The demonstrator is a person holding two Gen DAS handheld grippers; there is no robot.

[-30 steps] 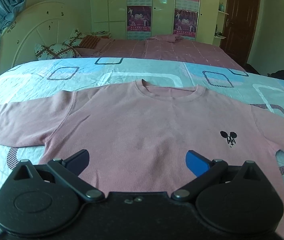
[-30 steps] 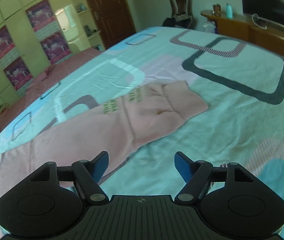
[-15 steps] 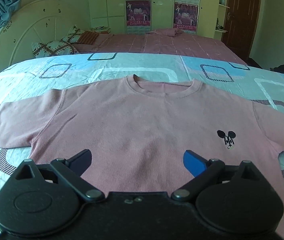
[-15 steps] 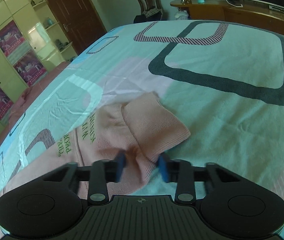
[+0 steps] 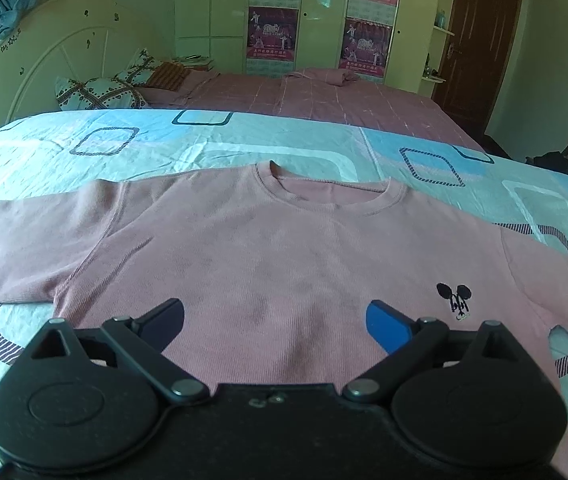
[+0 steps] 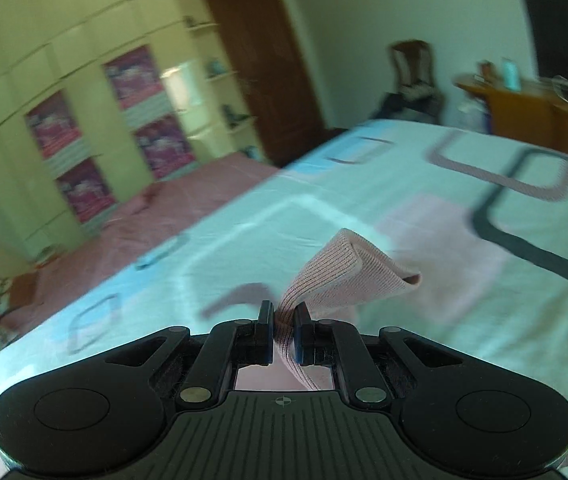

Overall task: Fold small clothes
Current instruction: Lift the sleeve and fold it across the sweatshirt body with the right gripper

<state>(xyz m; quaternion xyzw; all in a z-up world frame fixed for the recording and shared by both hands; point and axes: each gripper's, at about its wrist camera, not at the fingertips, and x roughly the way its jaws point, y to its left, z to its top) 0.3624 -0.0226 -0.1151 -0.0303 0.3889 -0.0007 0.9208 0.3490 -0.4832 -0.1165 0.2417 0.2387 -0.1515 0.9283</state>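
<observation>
Left wrist view: pink sweatshirt (image 5: 267,248) flat on patterned bedspread (image 5: 211,140), filling mid-frame; left gripper (image 5: 275,320) at bottom centre, jaws wide, nothing between.
Right wrist view: right gripper (image 6: 284,326) bottom centre, jaws narrow, pinching sleeve cuff (image 6: 344,270), raised above the bedspread.

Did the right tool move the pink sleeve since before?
Yes. The right tool shut on the sleeve cuff and lifted it off the bedspread, where it lay flat before.
</observation>
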